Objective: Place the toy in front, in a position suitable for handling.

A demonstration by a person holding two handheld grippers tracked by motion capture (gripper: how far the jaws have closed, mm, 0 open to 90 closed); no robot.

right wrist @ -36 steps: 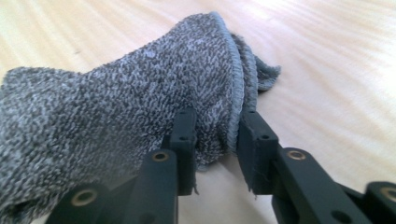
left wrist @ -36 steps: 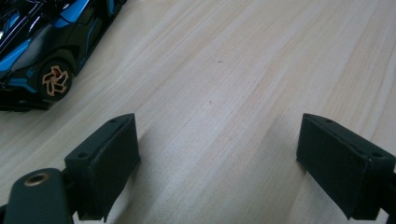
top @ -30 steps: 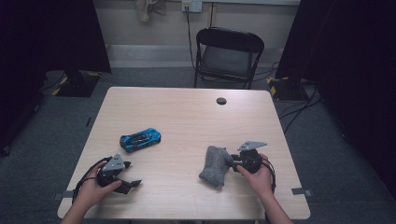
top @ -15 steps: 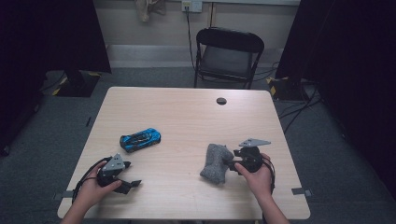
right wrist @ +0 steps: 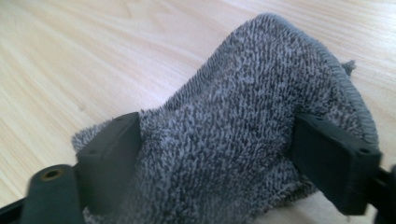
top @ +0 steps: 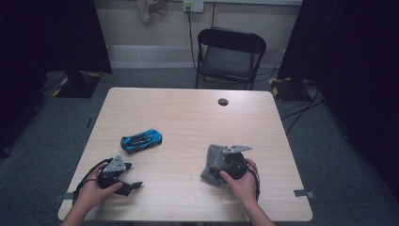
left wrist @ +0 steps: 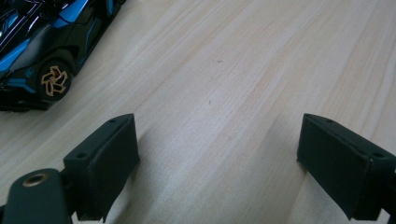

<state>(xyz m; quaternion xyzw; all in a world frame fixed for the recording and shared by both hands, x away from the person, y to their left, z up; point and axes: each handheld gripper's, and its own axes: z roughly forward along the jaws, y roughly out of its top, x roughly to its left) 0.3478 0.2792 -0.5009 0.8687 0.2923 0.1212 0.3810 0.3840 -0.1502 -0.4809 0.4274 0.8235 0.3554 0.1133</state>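
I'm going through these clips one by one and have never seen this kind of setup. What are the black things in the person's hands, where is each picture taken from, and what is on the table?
No robot here: a person sits at a wooden table and holds a hand-operated two-jaw gripper in each hand. The high view looks down from above the person's side. The other two pictures come from small cameras riding on each gripper, looking along its black jaws.

The left gripper rests near the table's front left, its jaws wide apart over bare wood. Just beyond it lies a blue and black toy car, whose wheel also shows in the left gripper view.

The right gripper has a grey towel bunched between its jaws, which look open around the cloth; how firmly they press it I cannot tell. A small dark round thing sits near the far edge. Behind the table stands a folding chair.
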